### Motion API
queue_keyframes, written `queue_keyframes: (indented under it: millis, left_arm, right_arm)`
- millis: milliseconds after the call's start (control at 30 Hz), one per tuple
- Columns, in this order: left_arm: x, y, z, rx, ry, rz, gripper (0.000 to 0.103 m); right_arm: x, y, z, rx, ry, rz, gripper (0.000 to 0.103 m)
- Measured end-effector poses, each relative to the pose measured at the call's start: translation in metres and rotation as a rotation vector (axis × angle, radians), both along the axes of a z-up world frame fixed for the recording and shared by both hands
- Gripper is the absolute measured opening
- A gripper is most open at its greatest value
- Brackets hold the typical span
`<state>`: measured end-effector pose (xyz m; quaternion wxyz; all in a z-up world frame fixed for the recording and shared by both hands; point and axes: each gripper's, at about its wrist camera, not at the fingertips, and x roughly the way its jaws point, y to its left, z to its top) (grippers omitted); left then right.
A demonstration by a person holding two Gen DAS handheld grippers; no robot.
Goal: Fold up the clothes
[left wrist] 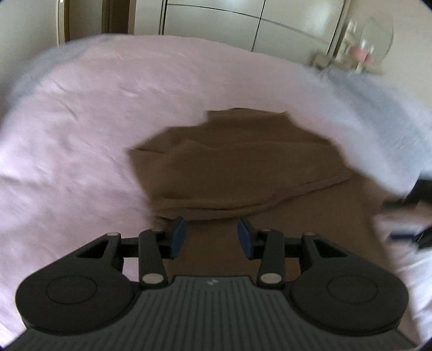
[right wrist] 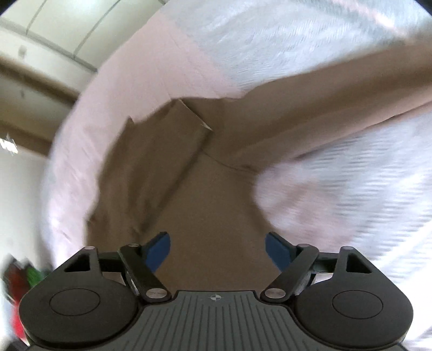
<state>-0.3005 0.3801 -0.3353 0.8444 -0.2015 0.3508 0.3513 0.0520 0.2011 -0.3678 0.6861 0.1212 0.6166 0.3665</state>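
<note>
A brown garment (left wrist: 237, 167) lies partly folded on a pink bedsheet (left wrist: 81, 121). My left gripper (left wrist: 211, 236) hovers over its near edge, open, with nothing between the blue pads (left wrist: 178, 236). In the right wrist view the same brown garment (right wrist: 216, 205) spreads under my right gripper (right wrist: 217, 252), which is open wide and holds nothing. One long sleeve (right wrist: 337, 89) runs off to the upper right, and a folded flap (right wrist: 172, 151) lies to the left. Both views are blurred by motion.
A pale blue-white striped cover (right wrist: 337, 189) lies on the bed beside the garment. White wardrobe doors (left wrist: 243, 21) stand behind the bed, and a shelf with small items (left wrist: 359, 51) is at the far right. Red and green objects (right wrist: 19, 283) sit beyond the bed's edge.
</note>
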Motion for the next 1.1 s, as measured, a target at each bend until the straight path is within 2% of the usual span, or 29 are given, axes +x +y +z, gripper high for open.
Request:
queue_keyframes:
  millis: [67,100,167,333,500,533,567,600,667,800,933,1100]
  left_arm:
    - [-0.002,0.000,0.000,0.064,0.054,-0.048,0.039]
    - [0.003,0.002,-0.005,0.099,0.084,-0.100,0.039]
    - [0.012,0.006,-0.013,0.167,0.143,-0.204,0.038]
    - [0.012,0.009,-0.032,0.239,0.213,-0.334,0.038]
    - [0.017,0.014,-0.049,0.277,0.272,-0.424,0.038]
    - [0.016,0.012,-0.052,0.291,0.285,-0.438,0.033]
    - [0.016,0.011,-0.054,0.304,0.299,-0.451,0.020]
    - [0.015,0.012,-0.055,0.320,0.318,-0.449,0.012]
    - [0.014,0.016,-0.058,0.351,0.351,-0.447,0.008]
    - [0.003,0.018,-0.050,0.381,0.314,-0.452,0.006]
    - [0.001,0.017,-0.056,0.386,0.336,-0.483,0.006]
    - [0.005,0.018,-0.059,0.372,0.342,-0.512,0.006]
  right_arm:
    - [0.011,0.010,-0.006,0.062,0.027,-0.039,0.057]
    - [0.016,0.015,-0.009,0.086,0.033,-0.060,0.055]
    - [0.028,0.027,-0.014,0.120,0.040,-0.103,0.055]
    - [0.057,0.051,-0.037,0.135,0.058,-0.177,0.055]
    - [0.069,0.071,-0.056,0.082,0.051,-0.195,0.055]
    - [0.070,0.073,-0.057,0.084,0.043,-0.192,0.050]
    - [0.070,0.075,-0.058,0.089,0.034,-0.185,0.013]
    - [0.070,0.075,-0.057,0.094,0.017,-0.178,0.005]
    - [0.067,0.071,-0.053,0.103,-0.025,-0.166,0.003]
    - [0.058,0.053,-0.042,0.108,-0.079,-0.156,0.003]
    - [0.048,0.029,-0.029,0.106,-0.116,-0.156,0.003]
    - [0.046,0.016,-0.042,0.033,-0.092,-0.166,0.003]
